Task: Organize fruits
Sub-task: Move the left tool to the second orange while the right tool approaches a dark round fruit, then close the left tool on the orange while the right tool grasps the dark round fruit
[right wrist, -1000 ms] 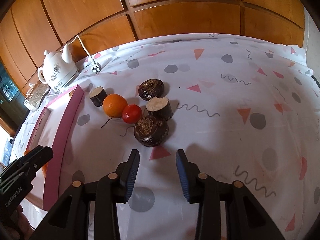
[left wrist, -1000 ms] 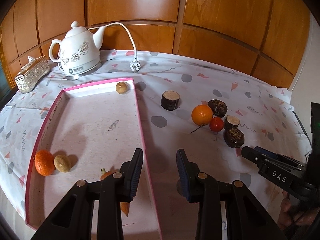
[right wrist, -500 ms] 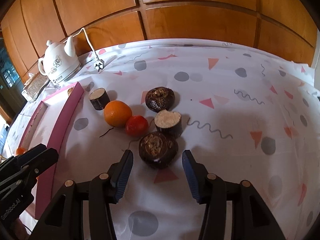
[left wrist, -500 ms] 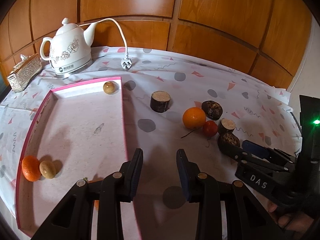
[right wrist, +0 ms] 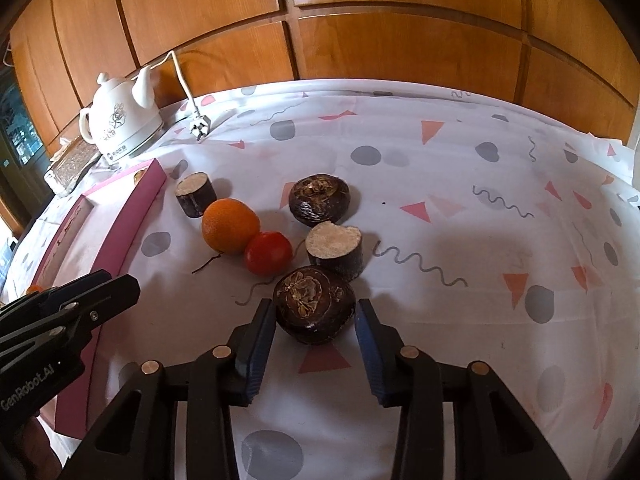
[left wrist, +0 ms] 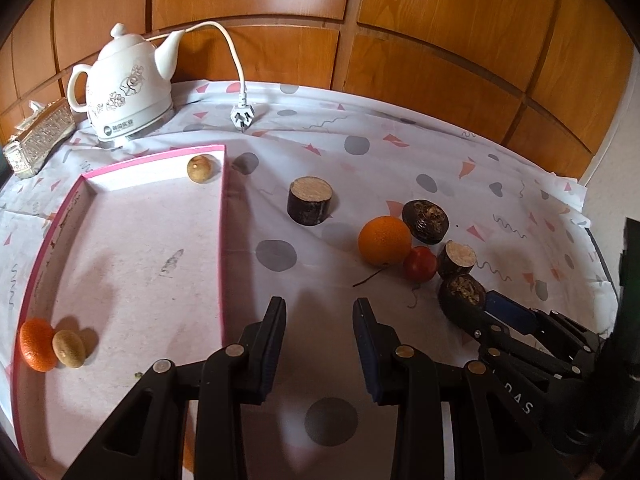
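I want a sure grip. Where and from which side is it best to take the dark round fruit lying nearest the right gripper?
Probably across the smooth flanks of the dark round fruit, coming from the near side: its rough crown faces up, and the cut stub crowds it behind. The right gripper, jaws just closing, already straddles it.

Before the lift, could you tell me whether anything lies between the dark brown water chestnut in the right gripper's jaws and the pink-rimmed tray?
Yes: the orange, red tomato and left gripper lie between the dark brown water chestnut and the pink-rimmed tray.
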`<control>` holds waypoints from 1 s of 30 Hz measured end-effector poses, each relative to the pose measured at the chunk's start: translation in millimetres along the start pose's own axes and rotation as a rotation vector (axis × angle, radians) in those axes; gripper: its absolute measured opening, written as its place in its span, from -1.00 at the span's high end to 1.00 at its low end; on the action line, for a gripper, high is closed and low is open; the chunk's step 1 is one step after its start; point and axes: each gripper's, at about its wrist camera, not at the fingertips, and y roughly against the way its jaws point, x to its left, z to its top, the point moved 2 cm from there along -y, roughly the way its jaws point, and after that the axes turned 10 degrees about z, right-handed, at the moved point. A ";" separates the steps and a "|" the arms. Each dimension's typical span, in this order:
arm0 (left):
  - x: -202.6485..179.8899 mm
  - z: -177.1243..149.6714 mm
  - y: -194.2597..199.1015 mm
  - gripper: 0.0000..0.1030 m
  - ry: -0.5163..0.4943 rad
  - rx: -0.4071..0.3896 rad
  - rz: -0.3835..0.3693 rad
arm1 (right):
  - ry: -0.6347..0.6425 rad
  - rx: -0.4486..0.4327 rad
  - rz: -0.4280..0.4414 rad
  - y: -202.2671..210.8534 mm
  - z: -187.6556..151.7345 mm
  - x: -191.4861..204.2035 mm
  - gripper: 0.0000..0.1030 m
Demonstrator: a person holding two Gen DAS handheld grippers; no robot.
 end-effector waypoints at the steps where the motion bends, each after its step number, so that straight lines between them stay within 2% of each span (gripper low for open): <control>1: -1.5 0.3 -1.1 0.32 -0.001 0.002 -0.004 | -0.002 -0.006 -0.013 1.4 -0.5 -1.7 0.21; 8: -15.5 4.2 -11.2 0.32 -0.003 0.022 -0.030 | -0.012 -0.021 -0.075 9.5 -3.9 -15.3 0.21; 18: -35.6 25.6 -28.3 0.31 0.029 0.031 -0.070 | -0.036 -0.036 -0.044 10.0 -7.1 -21.8 0.21; 21: -38.8 29.4 -35.7 0.18 0.049 0.036 -0.068 | -0.039 -0.043 -0.038 10.4 -7.7 -22.4 0.21; 30: -49.3 35.2 -44.7 0.12 0.036 0.008 -0.060 | -0.044 -0.064 -0.041 10.7 -9.5 -22.6 0.21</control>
